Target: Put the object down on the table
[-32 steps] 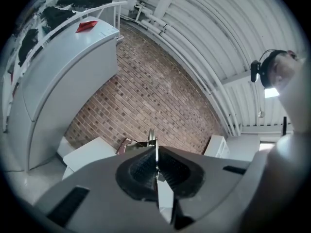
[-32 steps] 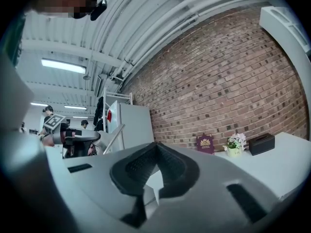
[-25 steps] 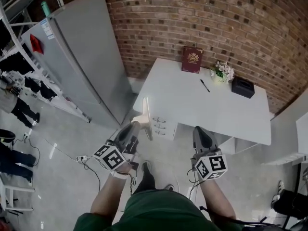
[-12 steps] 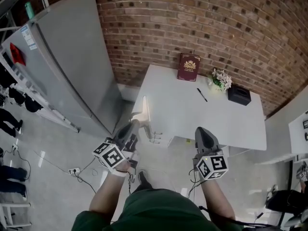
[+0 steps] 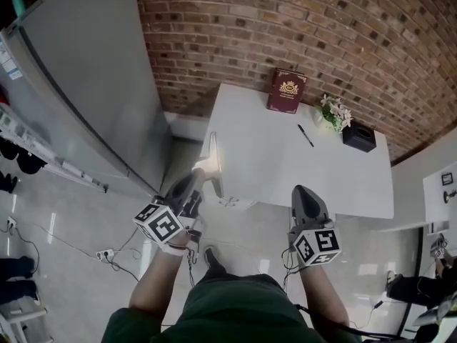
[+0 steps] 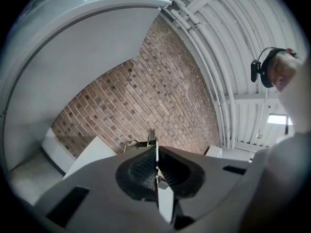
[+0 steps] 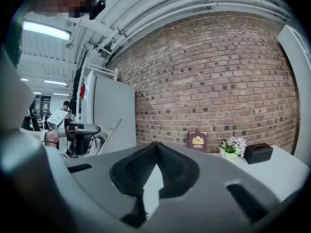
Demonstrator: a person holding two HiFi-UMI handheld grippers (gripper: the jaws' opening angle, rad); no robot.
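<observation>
My left gripper (image 5: 196, 181) (image 6: 155, 154) is shut on a thin pale flat panel (image 5: 215, 164), held on edge just off the left front corner of the white table (image 5: 285, 170). In the left gripper view the panel (image 6: 152, 141) shows only as a narrow edge pinched between the pads, with the table (image 6: 90, 155) beyond it. My right gripper (image 5: 302, 196) (image 7: 155, 147) is shut with nothing in it, in front of the table's front edge.
On the table's far side stand a maroon book (image 5: 287, 91) against the brick wall, a small flower pot (image 5: 333, 111) and a black box (image 5: 358, 136), with a pen (image 5: 305, 135) lying nearby. A tall grey cabinet (image 5: 86, 84) stands to the left. Cables lie on the floor.
The table has drawn nearer and shifted a little left in the head view. Both grippers keep their pose, the left one still pinching the panel.
</observation>
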